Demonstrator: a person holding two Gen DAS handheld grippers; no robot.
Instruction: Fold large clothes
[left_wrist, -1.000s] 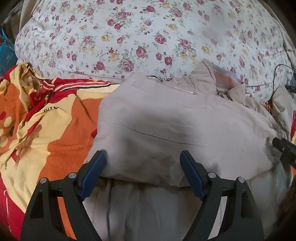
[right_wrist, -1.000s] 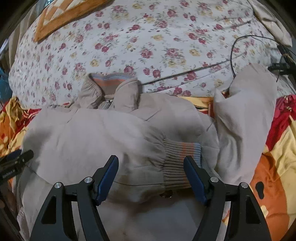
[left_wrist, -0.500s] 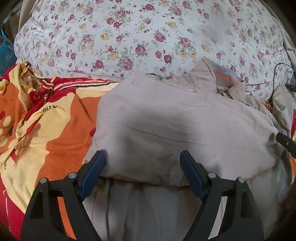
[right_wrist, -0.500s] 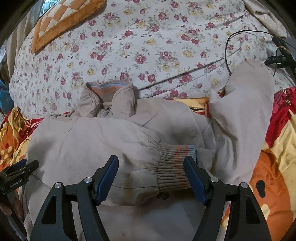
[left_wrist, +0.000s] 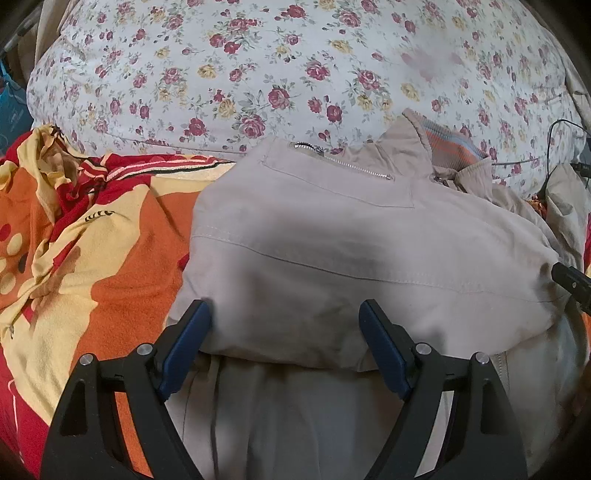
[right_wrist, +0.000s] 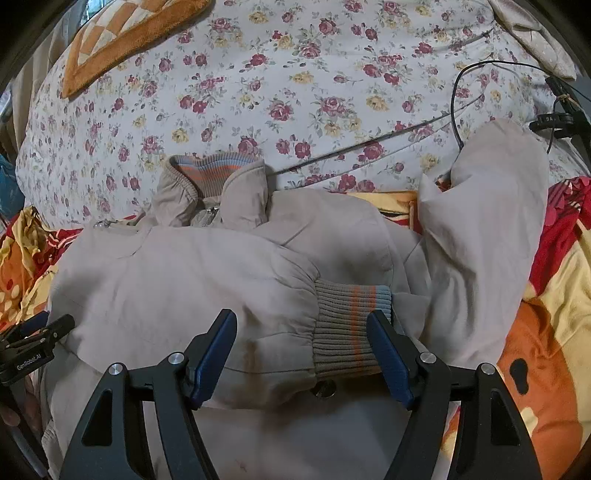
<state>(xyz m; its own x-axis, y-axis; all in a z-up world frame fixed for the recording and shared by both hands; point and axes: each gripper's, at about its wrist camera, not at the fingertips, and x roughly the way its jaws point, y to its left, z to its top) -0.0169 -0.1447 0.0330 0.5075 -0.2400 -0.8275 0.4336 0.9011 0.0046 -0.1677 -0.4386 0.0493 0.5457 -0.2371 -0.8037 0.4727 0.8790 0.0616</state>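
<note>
A beige jacket (left_wrist: 332, 251) lies on the bed, its left sleeve folded across the body. My left gripper (left_wrist: 286, 325) is open, its jaws spread wide over the folded sleeve's near edge, holding nothing. In the right wrist view the jacket (right_wrist: 177, 284) shows the ribbed grey-and-orange cuff (right_wrist: 349, 325) of that sleeve lying on the body. My right gripper (right_wrist: 301, 338) is open around the cuff end, not clamped. The other sleeve (right_wrist: 484, 258) stretches away to the right. The striped collar (right_wrist: 210, 170) is at the far end.
An orange, red and yellow blanket (left_wrist: 74, 258) lies under the jacket. A floral duvet (left_wrist: 277, 74) fills the far side. A black cable (right_wrist: 458, 110) and a clamp stand (right_wrist: 561, 122) sit at far right. An orange checked cushion (right_wrist: 122, 40) lies far left.
Both grippers have drawn back slightly from the jacket, which shifts a little lower in view. The jaws stay spread; the folded sleeve rests where it lay.
</note>
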